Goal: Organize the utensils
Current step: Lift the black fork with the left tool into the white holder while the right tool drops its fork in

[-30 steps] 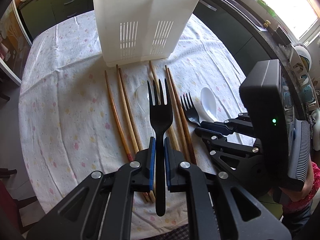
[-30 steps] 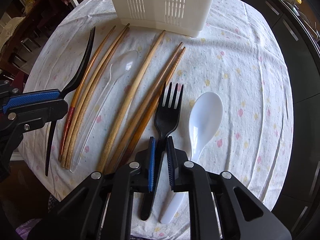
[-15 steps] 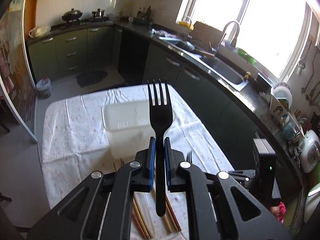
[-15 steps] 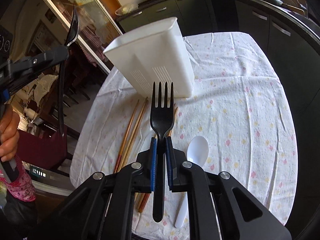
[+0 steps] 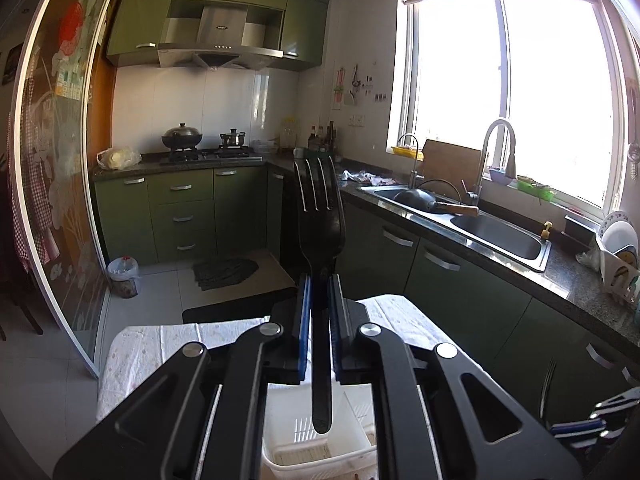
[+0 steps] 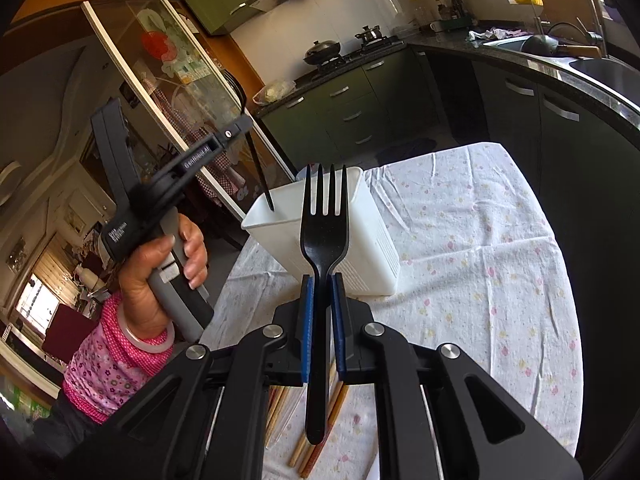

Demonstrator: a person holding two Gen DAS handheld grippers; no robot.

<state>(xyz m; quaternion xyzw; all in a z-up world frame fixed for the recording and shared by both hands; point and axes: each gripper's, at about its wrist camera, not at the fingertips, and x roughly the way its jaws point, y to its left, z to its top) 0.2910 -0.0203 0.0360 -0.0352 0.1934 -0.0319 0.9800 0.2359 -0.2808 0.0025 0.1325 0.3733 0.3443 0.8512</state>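
My left fingers (image 5: pixel 318 332) clamp one black plastic fork (image 5: pixel 320 216), handle tip inside the white slotted plastic caddy (image 6: pixel 372 248); my right fingers (image 6: pixel 320 332) clamp another black fork (image 6: pixel 324 236) above the desk (image 6: pixel 500 280).

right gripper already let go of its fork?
No. In the right wrist view the right gripper is shut on the black fork, its blue pads pressed against the handle, tines pointing up.
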